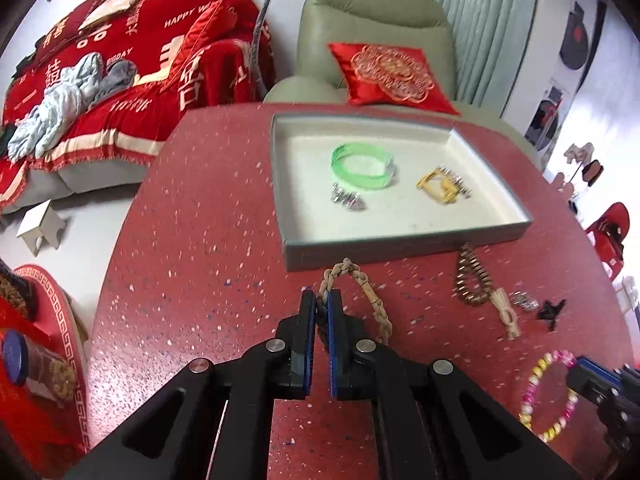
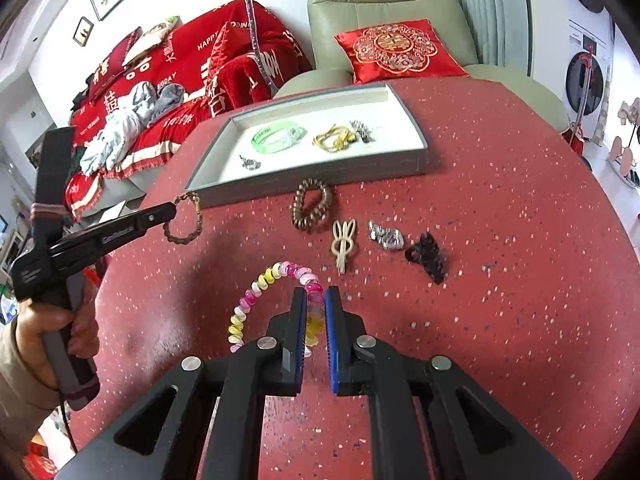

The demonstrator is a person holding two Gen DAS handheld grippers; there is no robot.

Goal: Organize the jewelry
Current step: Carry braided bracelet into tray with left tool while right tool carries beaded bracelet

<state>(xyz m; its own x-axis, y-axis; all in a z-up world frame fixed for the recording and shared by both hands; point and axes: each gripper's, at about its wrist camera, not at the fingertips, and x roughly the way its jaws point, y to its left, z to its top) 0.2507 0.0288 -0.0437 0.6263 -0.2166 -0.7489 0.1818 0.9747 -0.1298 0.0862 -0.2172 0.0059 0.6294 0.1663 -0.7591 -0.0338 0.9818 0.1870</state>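
1. While your left gripper [image 1: 322, 308] pinches the braided bracelet [image 1: 362, 292] at its near-left side, treat it as light and limp; the free loop sags toward the table [image 1: 200, 240] just short of the tray [image 1: 400, 246].
2. Your right gripper [image 2: 316, 308] is pressed together on the pink-and-yellow bead bracelet [image 2: 260, 292]; its glossy beads look slippery, so squeeze across the strand, not on one bead's crown.
3. That bracelet's loop arcs left of the right jaws, low over the table.
4. Both bracelets sit near the tray, which already holds a green bangle [image 1: 362, 164].
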